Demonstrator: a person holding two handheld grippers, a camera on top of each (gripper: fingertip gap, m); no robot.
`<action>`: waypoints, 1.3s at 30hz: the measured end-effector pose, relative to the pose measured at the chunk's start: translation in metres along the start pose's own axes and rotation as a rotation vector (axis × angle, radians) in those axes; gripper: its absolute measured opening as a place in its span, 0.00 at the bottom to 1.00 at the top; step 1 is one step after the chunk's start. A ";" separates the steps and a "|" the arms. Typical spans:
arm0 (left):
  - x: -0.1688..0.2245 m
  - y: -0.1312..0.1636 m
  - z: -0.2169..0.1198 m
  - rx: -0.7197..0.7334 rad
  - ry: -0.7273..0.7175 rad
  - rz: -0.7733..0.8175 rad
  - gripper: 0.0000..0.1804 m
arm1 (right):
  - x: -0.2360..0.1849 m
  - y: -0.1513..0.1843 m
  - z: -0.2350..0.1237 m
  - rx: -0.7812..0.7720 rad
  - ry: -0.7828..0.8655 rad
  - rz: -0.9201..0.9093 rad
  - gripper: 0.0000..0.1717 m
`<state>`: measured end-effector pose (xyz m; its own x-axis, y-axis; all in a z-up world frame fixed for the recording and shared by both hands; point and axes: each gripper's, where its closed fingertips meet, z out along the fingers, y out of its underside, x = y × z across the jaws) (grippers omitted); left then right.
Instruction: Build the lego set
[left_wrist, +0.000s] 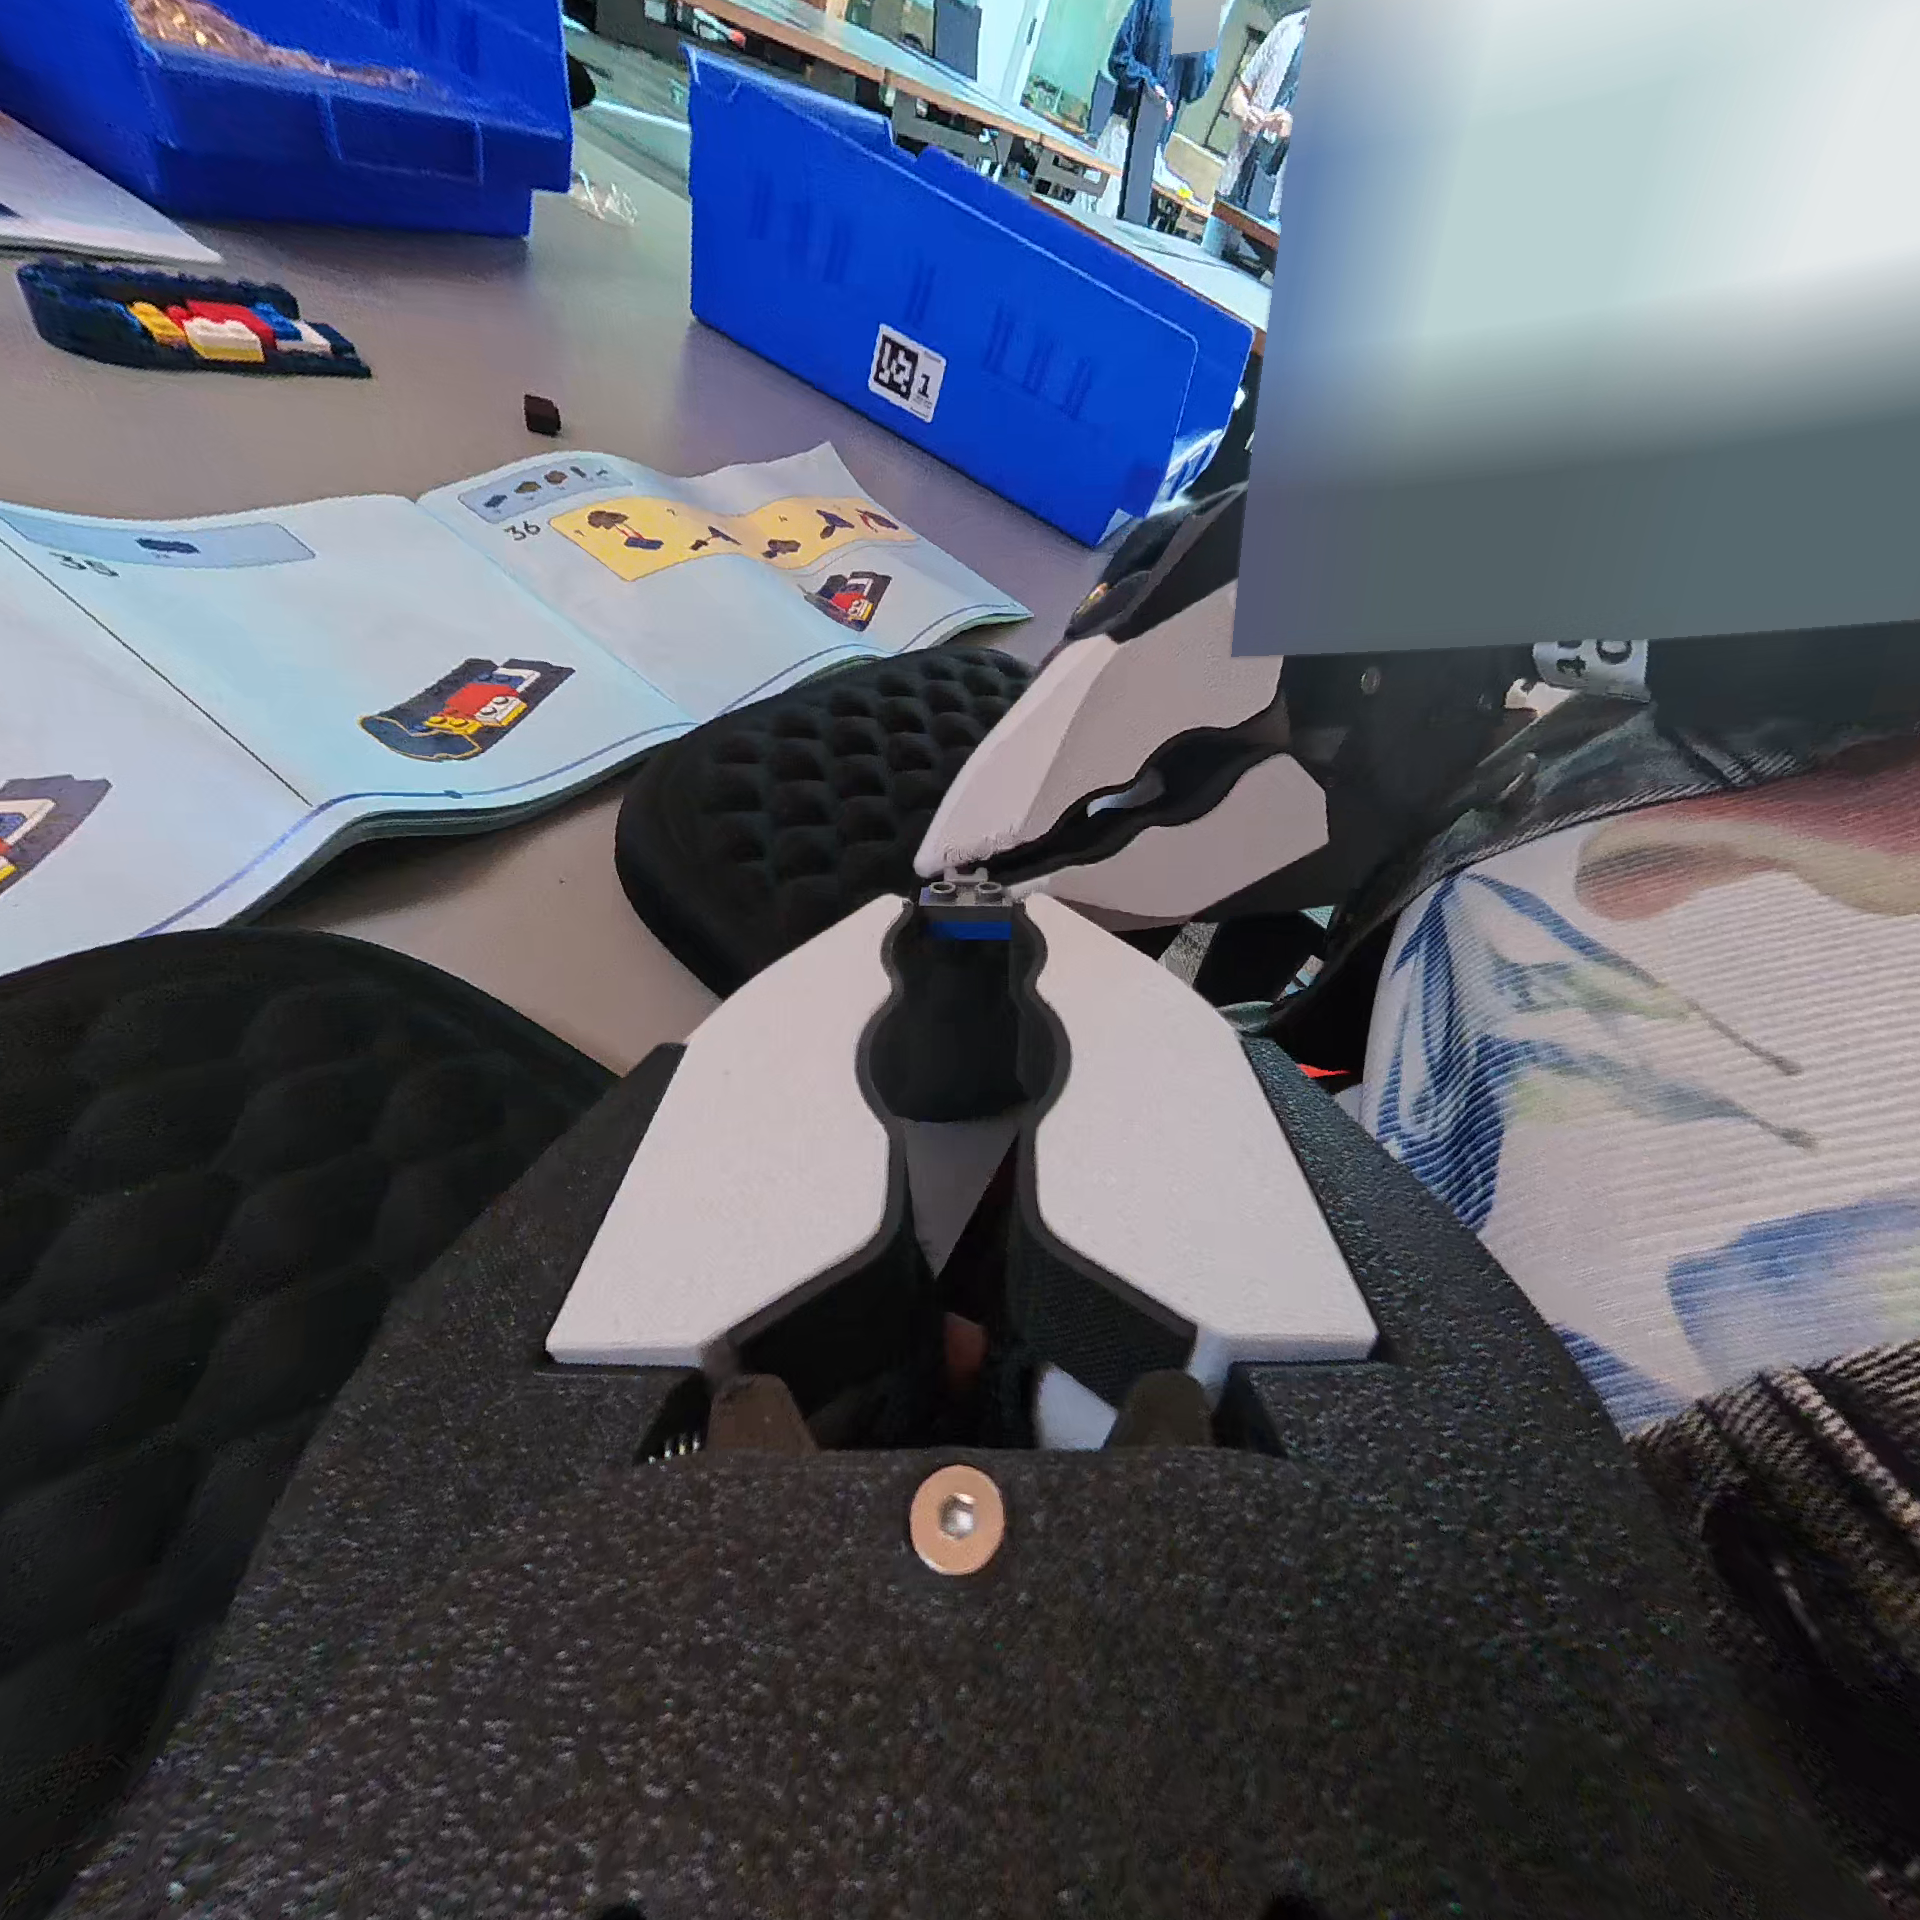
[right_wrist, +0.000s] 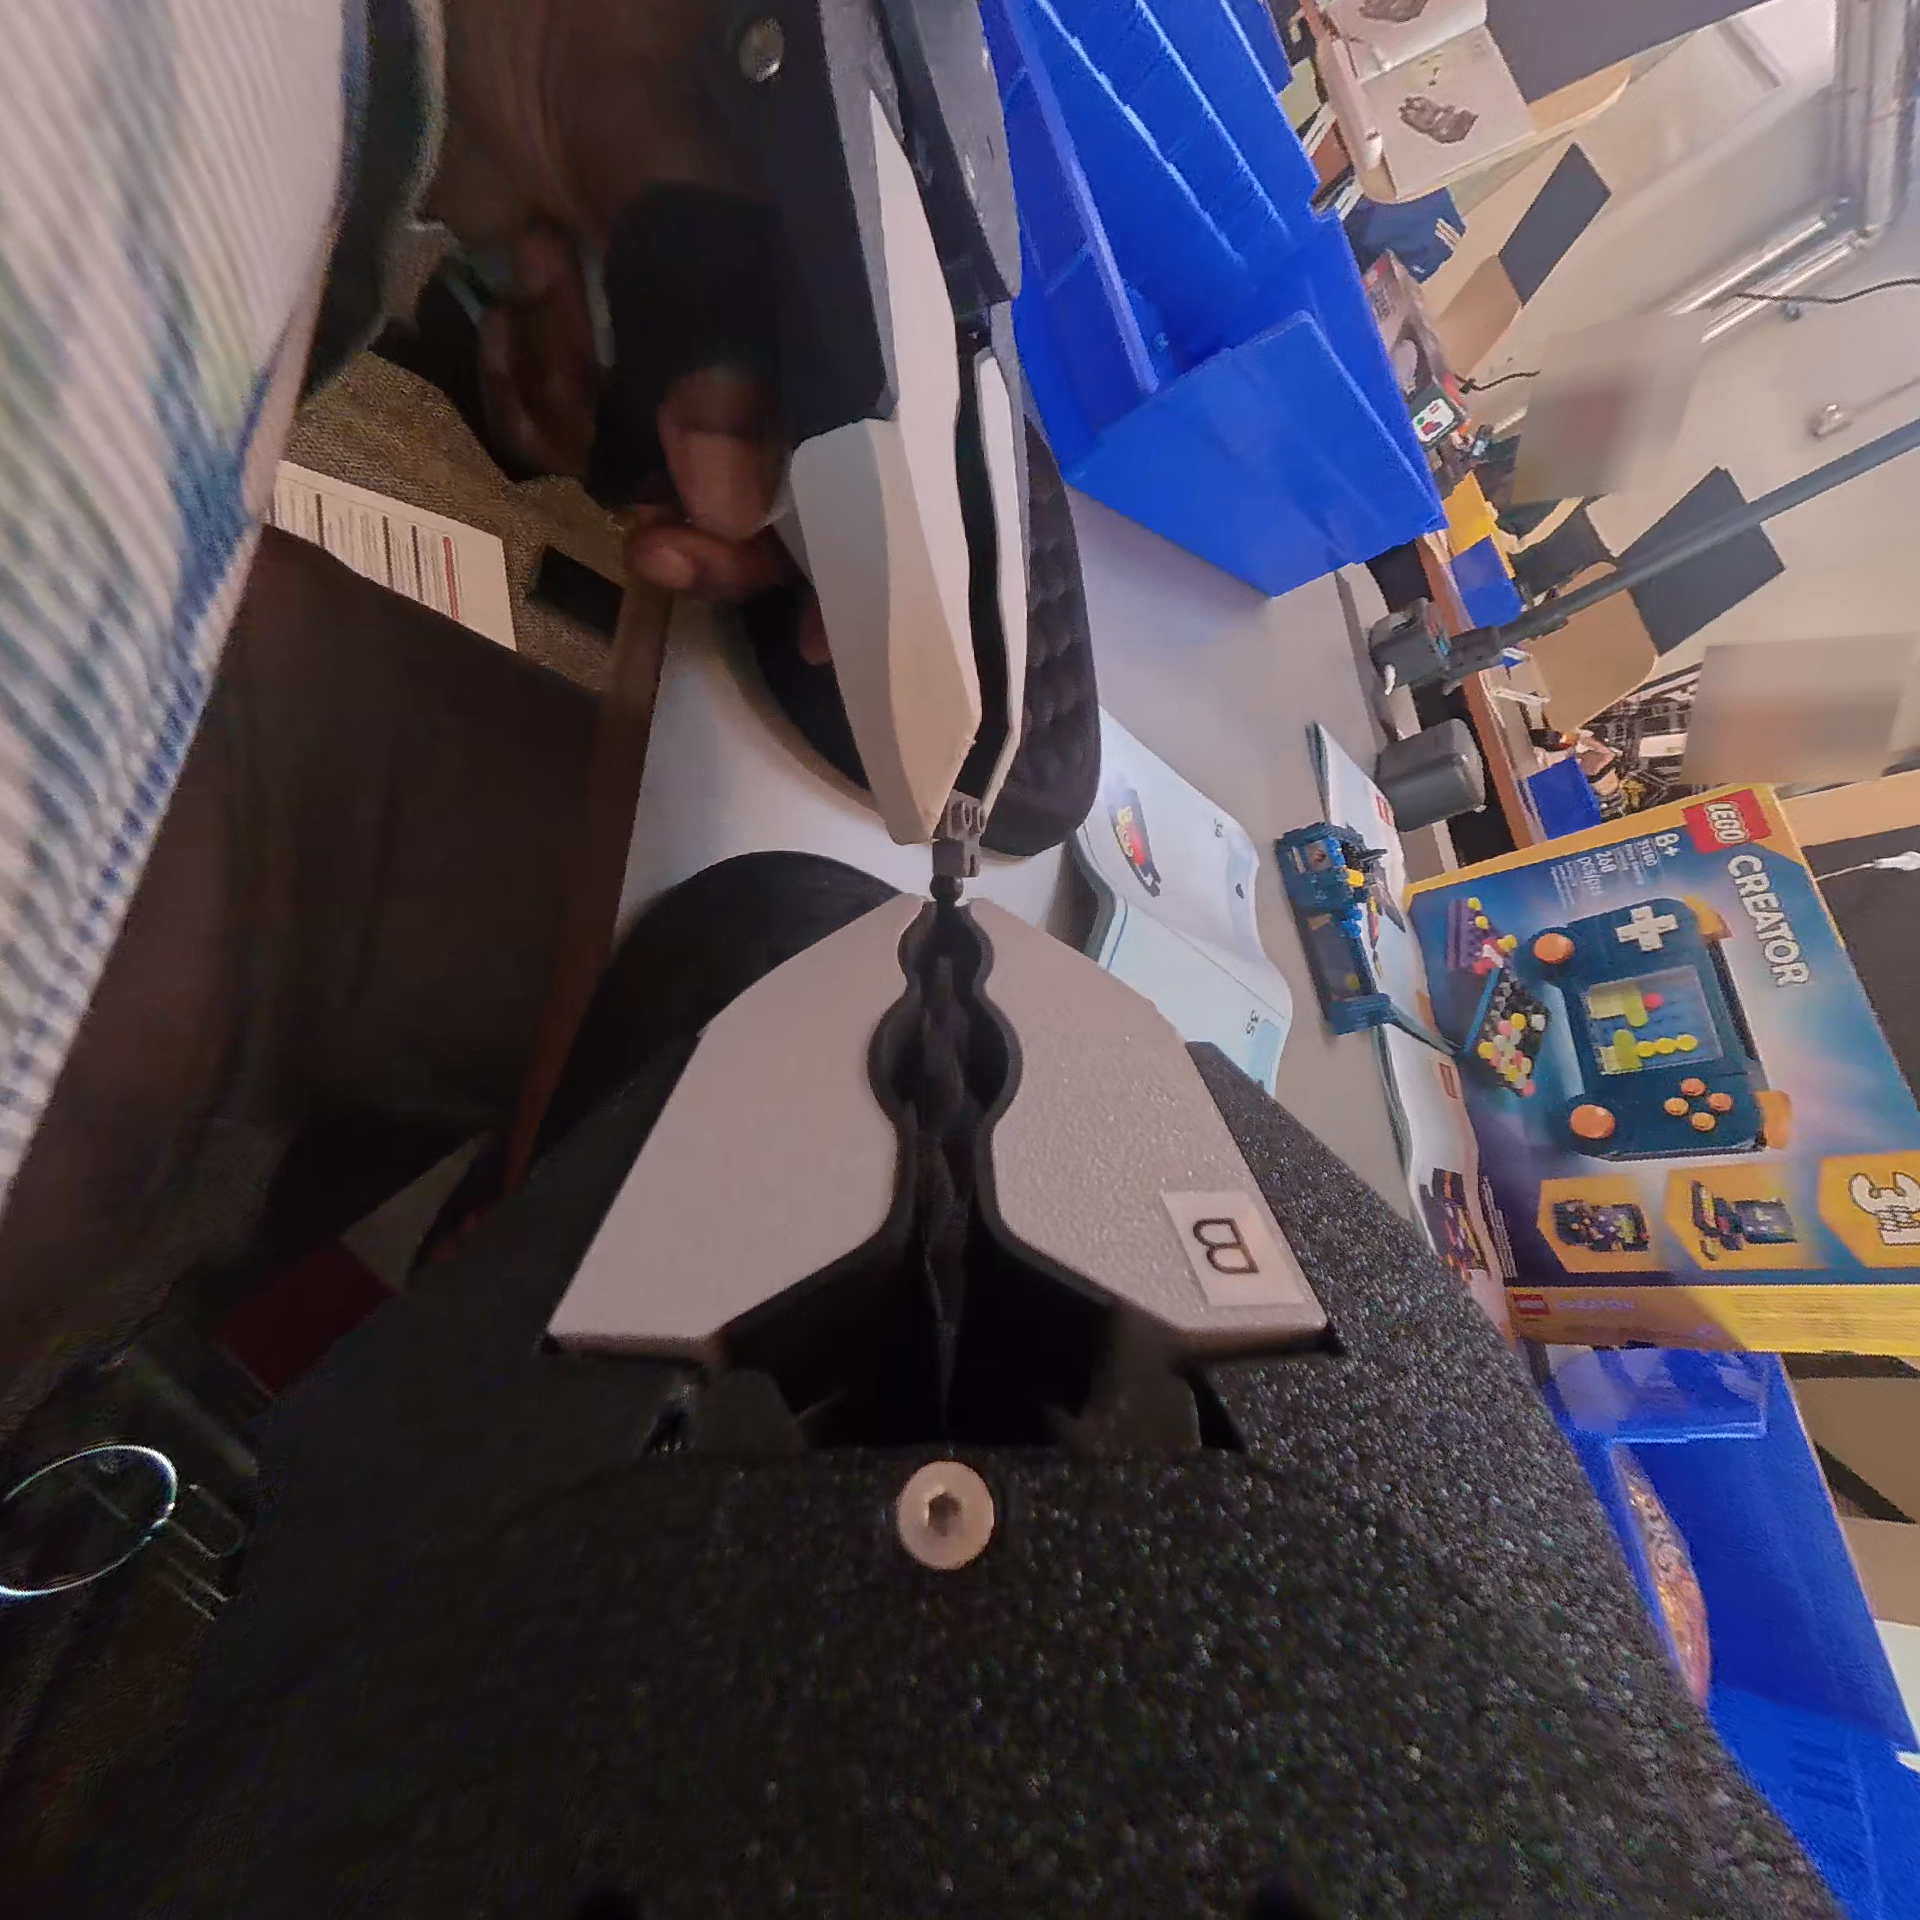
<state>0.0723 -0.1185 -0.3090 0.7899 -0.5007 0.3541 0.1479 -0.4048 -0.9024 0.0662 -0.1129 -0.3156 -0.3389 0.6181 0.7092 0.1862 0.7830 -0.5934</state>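
My left jaws (left_wrist: 966, 914) pinch a small grey-and-blue brick stack (left_wrist: 968, 906), my right jaws (right_wrist: 943, 896) pinch a thin grey piece (right_wrist: 958, 854) touching it above the counter (left_wrist: 582, 914), joining seemingly unfinished.

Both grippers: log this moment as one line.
left gripper: fingers clamp grey-and-blue brick stack | right gripper: fingers shut on small dark ball-ended piece, meeting stack

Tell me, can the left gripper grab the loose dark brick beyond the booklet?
Probably not: the left gripper is shut on a grey-and-blue brick. The way over the booklet to the dark brick looks free.
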 end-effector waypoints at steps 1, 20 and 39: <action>0.000 0.002 0.000 -0.015 0.003 -0.003 0.09 | -0.001 0.001 0.000 0.002 -0.004 -0.003 0.02; 0.003 0.016 0.004 -0.151 0.133 -0.197 0.09 | -0.012 0.002 0.003 0.033 -0.123 0.054 0.01; 0.010 0.028 0.010 -0.503 0.243 -0.187 0.09 | -0.015 0.005 0.000 0.044 -0.225 0.025 0.01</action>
<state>0.0905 -0.1271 -0.3335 0.6098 -0.5229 0.5956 -0.0763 -0.7867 -0.6126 0.0726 -0.1185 -0.3293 -0.5331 0.6023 0.5942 0.1587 0.7610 -0.6290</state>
